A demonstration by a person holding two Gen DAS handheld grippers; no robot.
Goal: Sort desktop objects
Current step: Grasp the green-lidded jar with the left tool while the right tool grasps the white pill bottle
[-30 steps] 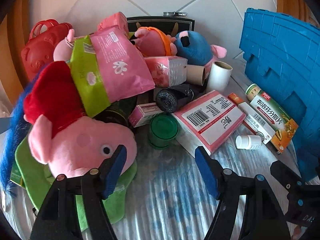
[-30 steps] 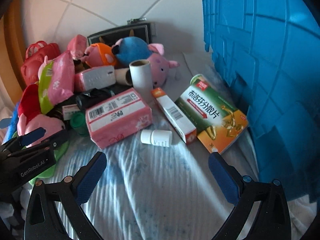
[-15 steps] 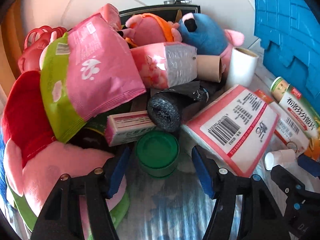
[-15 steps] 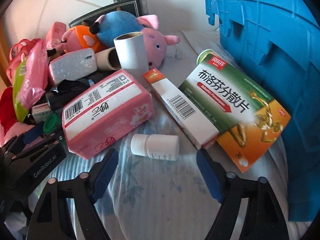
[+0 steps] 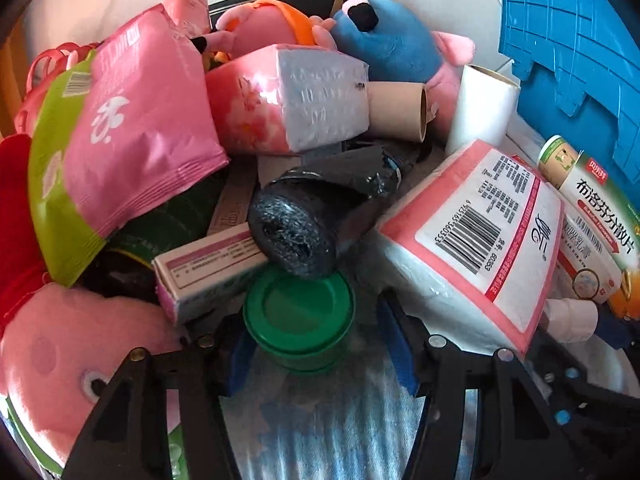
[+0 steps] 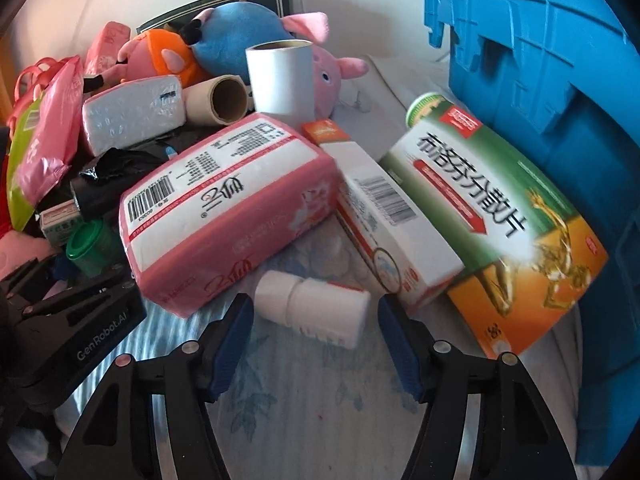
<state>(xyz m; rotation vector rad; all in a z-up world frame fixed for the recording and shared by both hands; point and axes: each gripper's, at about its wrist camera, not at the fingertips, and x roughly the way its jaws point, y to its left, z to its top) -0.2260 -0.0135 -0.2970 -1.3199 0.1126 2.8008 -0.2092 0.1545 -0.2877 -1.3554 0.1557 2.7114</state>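
Two hand-held grippers closing, not gripping | left point(image 5: 316, 344) around half-buried green jar point(image 5: 299, 322) | right point(image 6: 316, 340) around white bottle point(image 6: 316, 308)

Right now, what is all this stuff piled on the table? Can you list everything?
green-lidded jar: one, between the closing left jaws, untouched
white pill bottle: one, lying between the closing right jaws, untouched
pink tissue packs: two, middle and pile top
medicine boxes: three, two right, one small by jar
plush toys: several, pink, blue, orange, rear and left
pink-green pouch: one, left
rolls: white upright, cardboard lying, black bags
red bag: one, far left
blue crate: one, right
left gripper: black, blue pads
right gripper: same
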